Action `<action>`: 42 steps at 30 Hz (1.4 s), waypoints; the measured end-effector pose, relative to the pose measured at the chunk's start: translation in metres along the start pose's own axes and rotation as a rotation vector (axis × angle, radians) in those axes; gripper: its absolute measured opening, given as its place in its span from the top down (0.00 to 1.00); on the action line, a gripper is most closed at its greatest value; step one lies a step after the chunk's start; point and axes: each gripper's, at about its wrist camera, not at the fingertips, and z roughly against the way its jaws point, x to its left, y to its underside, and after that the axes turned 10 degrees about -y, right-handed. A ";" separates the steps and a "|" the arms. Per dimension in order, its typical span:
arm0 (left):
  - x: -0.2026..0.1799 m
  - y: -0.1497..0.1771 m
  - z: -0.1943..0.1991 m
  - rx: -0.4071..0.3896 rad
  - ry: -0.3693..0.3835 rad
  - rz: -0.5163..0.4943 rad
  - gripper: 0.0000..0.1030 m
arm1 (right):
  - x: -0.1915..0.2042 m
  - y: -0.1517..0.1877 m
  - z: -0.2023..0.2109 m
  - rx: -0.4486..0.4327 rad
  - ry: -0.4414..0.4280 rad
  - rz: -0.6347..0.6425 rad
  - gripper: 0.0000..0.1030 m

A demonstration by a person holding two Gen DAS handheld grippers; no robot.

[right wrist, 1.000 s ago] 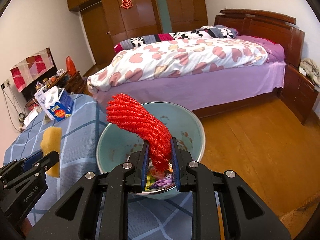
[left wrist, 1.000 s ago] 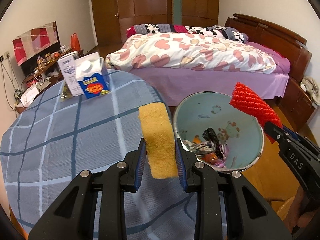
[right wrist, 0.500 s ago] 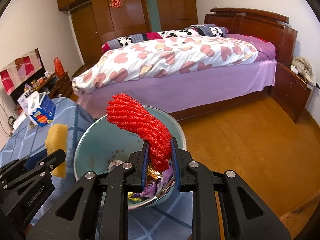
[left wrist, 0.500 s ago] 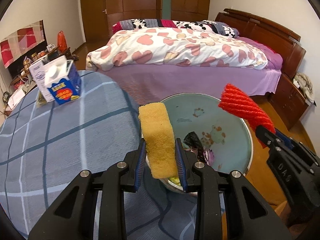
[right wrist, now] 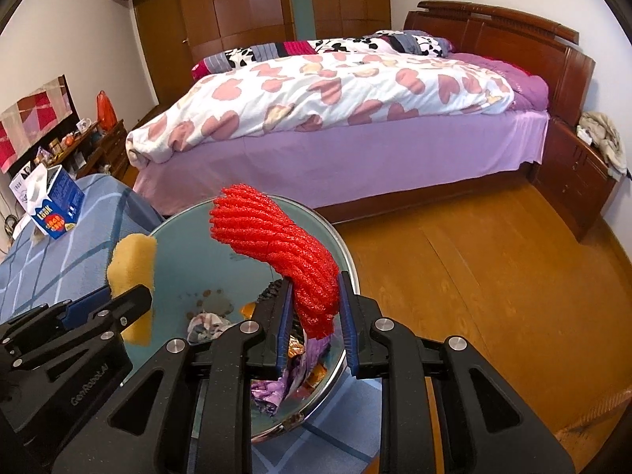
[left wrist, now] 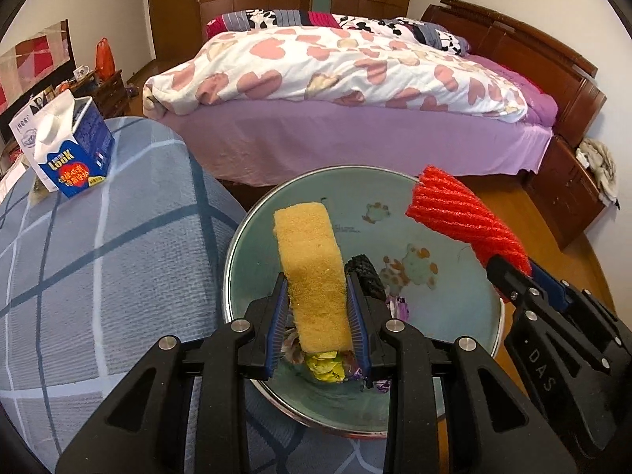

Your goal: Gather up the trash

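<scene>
My left gripper (left wrist: pixel 318 300) is shut on a yellow sponge (left wrist: pixel 312 272) and holds it over the pale green bin (left wrist: pixel 434 237). The sponge also shows in the right wrist view (right wrist: pixel 132 276). My right gripper (right wrist: pixel 314 308) is shut on a red foam net (right wrist: pixel 280 245) above the same bin (right wrist: pixel 177 260); the net also shows in the left wrist view (left wrist: pixel 462 217). Crumpled wrappers (left wrist: pixel 328 363) and a black object (left wrist: pixel 365 276) lie in the bin.
A blue milk carton (left wrist: pixel 73 150) and a white box (left wrist: pixel 23 130) stand at the far left on the blue checked tablecloth (left wrist: pixel 98 256). A bed with a heart-print quilt (left wrist: pixel 335 67) lies beyond. Wooden floor (right wrist: pixel 474 276) extends to the right.
Both grippers have moved right, off the table and over the bin, each still holding its item. The bin now fills more of both views.
</scene>
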 end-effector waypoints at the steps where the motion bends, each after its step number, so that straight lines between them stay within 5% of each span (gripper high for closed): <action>1: 0.000 0.000 -0.001 0.000 -0.002 0.000 0.71 | 0.000 0.000 -0.002 0.005 -0.005 -0.002 0.77; 3: 0.002 0.000 -0.002 -0.007 -0.012 0.001 0.54 | -0.003 -0.002 -0.005 0.017 -0.024 -0.014 0.75; 8: 0.010 0.001 0.007 -0.034 -0.034 0.009 0.38 | -0.001 -0.004 -0.005 0.028 -0.069 -0.020 0.69; 12: 0.019 0.004 0.015 -0.050 -0.064 0.040 0.16 | 0.004 -0.007 -0.002 0.024 -0.076 -0.011 0.52; 30: 0.073 0.036 0.060 -0.111 -0.178 0.099 0.06 | 0.002 0.015 0.048 -0.099 -0.065 -0.140 0.29; 42: 0.118 0.076 0.120 -0.211 -0.289 0.128 0.06 | 0.058 0.039 0.092 -0.177 -0.107 -0.012 0.26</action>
